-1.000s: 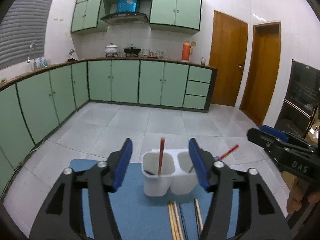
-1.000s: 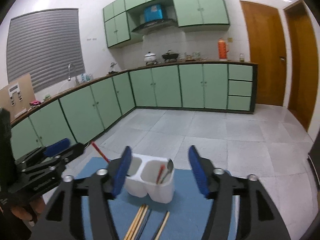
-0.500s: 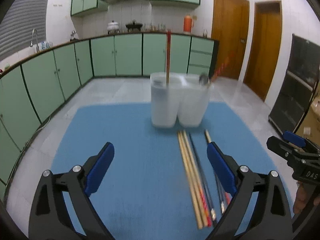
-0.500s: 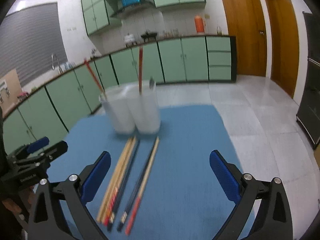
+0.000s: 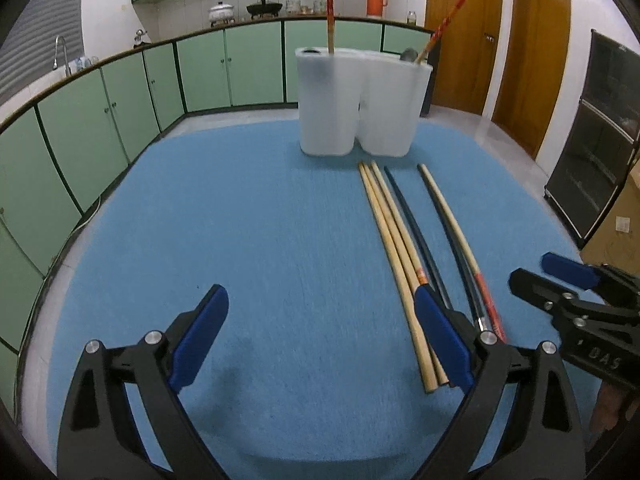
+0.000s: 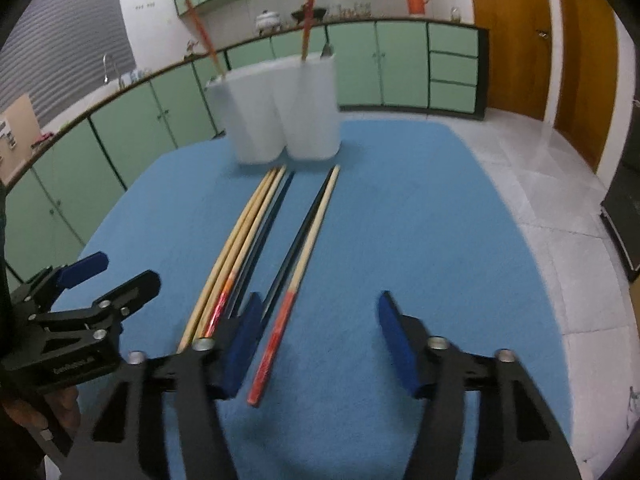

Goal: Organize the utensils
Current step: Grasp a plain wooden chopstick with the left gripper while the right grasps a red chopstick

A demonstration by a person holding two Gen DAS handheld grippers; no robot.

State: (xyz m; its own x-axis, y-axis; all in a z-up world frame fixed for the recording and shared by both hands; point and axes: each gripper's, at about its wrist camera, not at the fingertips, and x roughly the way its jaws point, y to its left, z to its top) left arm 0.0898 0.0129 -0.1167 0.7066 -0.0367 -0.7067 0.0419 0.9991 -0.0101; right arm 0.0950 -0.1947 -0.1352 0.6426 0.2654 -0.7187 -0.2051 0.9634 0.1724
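A white two-compartment holder (image 5: pixel 328 104) (image 6: pixel 280 112) stands at the far side of the blue mat (image 5: pixel 240 220). One red chopstick (image 5: pixel 329 0) stands in its left compartment. Another red chopstick (image 5: pixel 444 20) and a spoon (image 5: pixel 409 55) are in the right one. Several loose chopsticks (image 5: pixel 392 232) (image 6: pixel 244 224) lie in a row in front of it. My left gripper (image 5: pixel 319 294) hovers open, its right finger over their near ends. My right gripper (image 6: pixel 319 300) has its jaws closing around a red-ended chopstick (image 6: pixel 280 328), pads not touching it.
Each gripper shows at the edge of the other's view, the right gripper (image 5: pixel 572 292) and the left gripper (image 6: pixel 100 280). Green cabinets (image 5: pixel 100 120) ring the room. Wooden doors (image 5: pixel 460 32) and a black cabinet (image 5: pixel 592 152) stand at the right.
Both grippers have dropped towards the mat and tilted down, so the chopsticks now lie between and under the fingers. The left jaws widened. The right jaws widened, then narrowed.
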